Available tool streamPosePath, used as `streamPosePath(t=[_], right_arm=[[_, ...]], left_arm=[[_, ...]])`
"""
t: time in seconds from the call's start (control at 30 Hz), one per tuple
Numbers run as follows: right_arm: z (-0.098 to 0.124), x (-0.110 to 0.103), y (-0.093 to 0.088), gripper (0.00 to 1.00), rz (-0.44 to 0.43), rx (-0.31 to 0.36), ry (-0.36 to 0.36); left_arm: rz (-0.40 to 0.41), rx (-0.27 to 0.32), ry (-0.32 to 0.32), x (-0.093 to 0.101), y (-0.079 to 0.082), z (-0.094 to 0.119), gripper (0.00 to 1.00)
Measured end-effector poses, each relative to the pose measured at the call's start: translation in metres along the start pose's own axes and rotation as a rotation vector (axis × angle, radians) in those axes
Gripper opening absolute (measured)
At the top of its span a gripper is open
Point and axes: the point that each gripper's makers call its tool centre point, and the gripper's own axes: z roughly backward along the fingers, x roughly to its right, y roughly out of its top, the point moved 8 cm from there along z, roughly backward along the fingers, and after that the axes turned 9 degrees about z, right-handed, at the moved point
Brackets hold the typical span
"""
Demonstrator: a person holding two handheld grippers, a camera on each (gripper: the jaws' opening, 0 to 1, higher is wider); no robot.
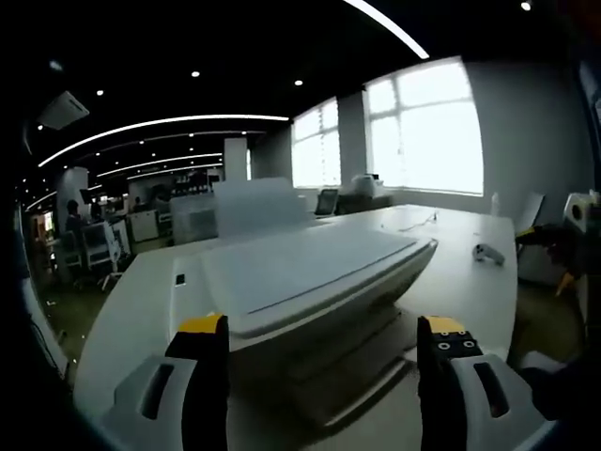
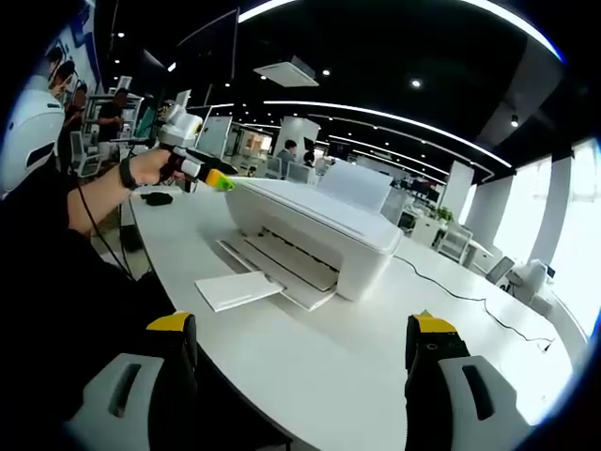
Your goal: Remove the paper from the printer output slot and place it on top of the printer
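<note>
Lying on the tray in front of the white printer [image 2: 315, 228], the paper [image 2: 237, 289] appears in the right gripper view between the spread-apart right gripper [image 2: 305, 362] and the printer, whereas the left gripper [image 1: 324, 343], jaws likewise apart, faces the printer's lid.

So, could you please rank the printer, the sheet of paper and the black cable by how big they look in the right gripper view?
1. Printer, clearly largest.
2. Sheet of paper, lying at the end of the output tray.
3. Black cable: long across the table but very thin, so smallest in area; it also lies farther from the camera.
</note>
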Motion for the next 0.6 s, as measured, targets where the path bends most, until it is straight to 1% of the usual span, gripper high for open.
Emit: streamPosePath(t=[0.37,0.6], right_arm=[[0.000,-0.002,-0.001,0.87,0.002,-0.003,0.003],[-0.001,-0.001,-0.002,0.87,0.001,-0.004,0.002]], left_arm=[[-0.014,-0.027,-0.023,0.014,-0.014,0.007,0.86],[-0.011,-0.024,-0.036,0.019,-0.015,0.012,0.86]])
